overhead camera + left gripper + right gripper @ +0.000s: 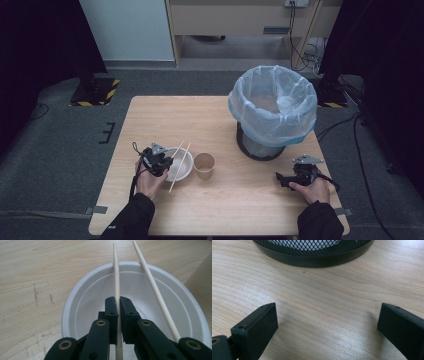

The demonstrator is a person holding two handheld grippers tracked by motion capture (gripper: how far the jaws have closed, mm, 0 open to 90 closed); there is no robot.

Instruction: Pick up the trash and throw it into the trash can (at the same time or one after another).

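Over the white bowl (135, 302) near the front left of the table (150, 115), the left gripper (118, 315) had its jaws pinched on one wooden chopstick (116, 272), the black pads pressing its shaft from both sides. That stick lay across the bowl's rim, with its far end reaching past it onto the wood. A second chopstick (152, 287) rested beside it, also bridging the bowl, apart from the pads and untouched. Just right of the bowl stood a brown paper cup (204, 165).

The right gripper (327, 322) rested low on the table at the front right, its jaws spread wide with nothing between them, facing the black mesh base of the bin (312, 255), whose blue liner (274, 102) gaped open above.

The grip sat near the middle of a thin, smooth stick, so it probably would pivot or slide between the pads on lifting. If it swung, it could knock the loose chopstick off the rim, or tip the light bowl, which nothing held down. How firmly the pads bit was hard to judge from the high view, where the gripper was small. A dragged stick might also clip the paper cup and topple it.
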